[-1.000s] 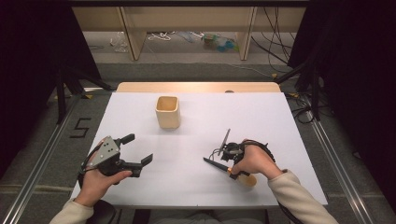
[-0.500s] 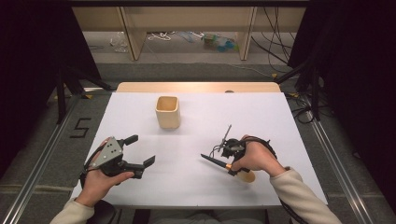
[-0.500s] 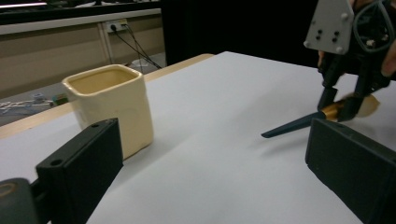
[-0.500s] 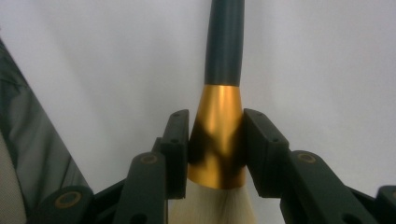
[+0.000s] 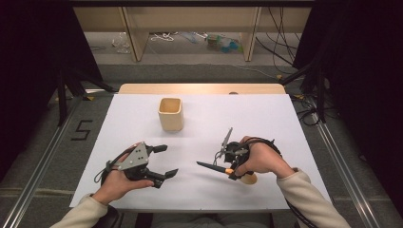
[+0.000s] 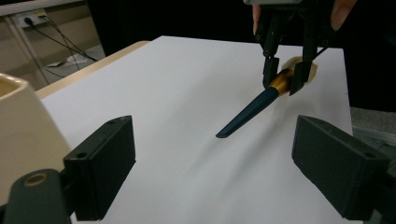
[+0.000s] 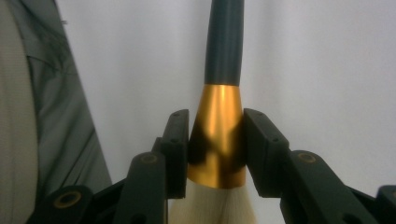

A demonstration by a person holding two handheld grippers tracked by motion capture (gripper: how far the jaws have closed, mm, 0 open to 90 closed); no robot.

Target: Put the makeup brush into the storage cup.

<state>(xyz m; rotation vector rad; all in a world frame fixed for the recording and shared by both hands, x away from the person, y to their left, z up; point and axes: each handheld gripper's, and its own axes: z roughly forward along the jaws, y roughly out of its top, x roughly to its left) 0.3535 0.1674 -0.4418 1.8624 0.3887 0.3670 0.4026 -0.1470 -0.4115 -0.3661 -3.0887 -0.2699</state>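
A makeup brush (image 5: 209, 166) with a dark tapered handle, a gold ferrule (image 7: 219, 126) and cream bristles (image 5: 248, 179) is held low over the white table top, handle pointing left. My right gripper (image 5: 231, 172) is shut on the ferrule, with both pads pressed on its sides. At the front left, my left gripper (image 5: 166, 160) stands open with nothing between its jaws, which have just been closing a little. From the left gripper view, the brush (image 6: 247, 112) lies ahead, its tip pointing toward my left gripper (image 6: 215, 149), with the right gripper (image 6: 283, 79) behind it.
A beige square cup (image 5: 170, 114) stands upright at the back middle of the white table (image 5: 266, 118), and its wall (image 6: 18, 126) is close at the left in the left gripper view. Cables trail from both grippers. A wooden edge borders the table's far side.
My left gripper has moved to the right along the table's front, toward the brush. The right gripper and the brush have stayed about where they were.
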